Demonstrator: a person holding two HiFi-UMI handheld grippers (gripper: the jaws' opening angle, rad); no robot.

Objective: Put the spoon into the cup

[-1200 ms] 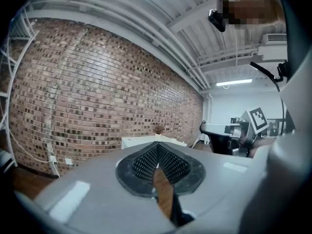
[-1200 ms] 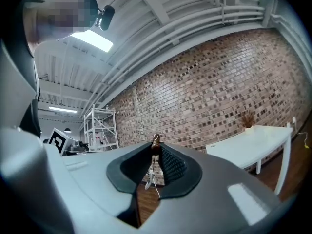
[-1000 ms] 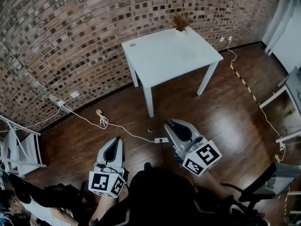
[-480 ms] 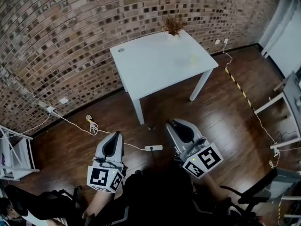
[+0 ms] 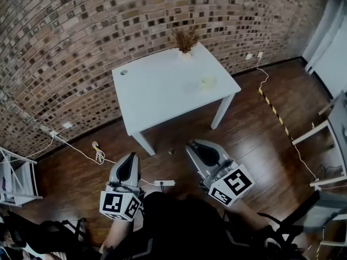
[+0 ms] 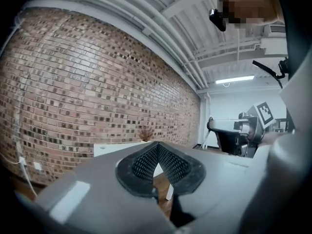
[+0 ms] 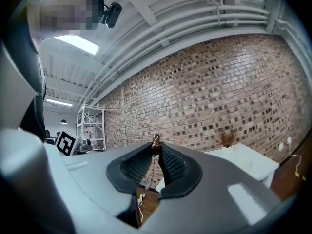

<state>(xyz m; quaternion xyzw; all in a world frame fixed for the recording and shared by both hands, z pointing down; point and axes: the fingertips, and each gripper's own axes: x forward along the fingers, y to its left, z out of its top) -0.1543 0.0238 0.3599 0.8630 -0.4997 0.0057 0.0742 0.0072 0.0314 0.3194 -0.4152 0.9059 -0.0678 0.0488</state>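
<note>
**A:** Where is the spoon sitting at this moment?

**B:** The spoon (image 7: 155, 144) is sitting pinched in the right tool (image 7: 156, 150). The jaws are clamping narrow on its thin shaft. The brown handle end is poking up just past the tips and the rest is hanging down between the pads (the bowl end is too small to make out properly).

**A:** And the other one?

**B:** The left tool (image 6: 157, 147) is gripping nothing. Its pads are meeting at the tips, with only floor and bench showing beyond them.

**A:** So how far is the job getting?

**B:** I am judging the pickup done and the placing not yet begun. The cup (image 5: 207, 83), a pale yellowish one, is standing on the white bench (image 5: 157, 91) toward its right-hand side. It is standing well in front of the vase of dried stems (image 5: 185, 41) at the back edge. Both tools are hanging over the wooden floor (image 5: 260, 140), well apart from the bench, so the spoon is nowhere near the cup.

**A:** What is remaining?

**B:** Reaching the bench, bringing the spoon over the cup's mouth, lowering it in and letting go.
</note>
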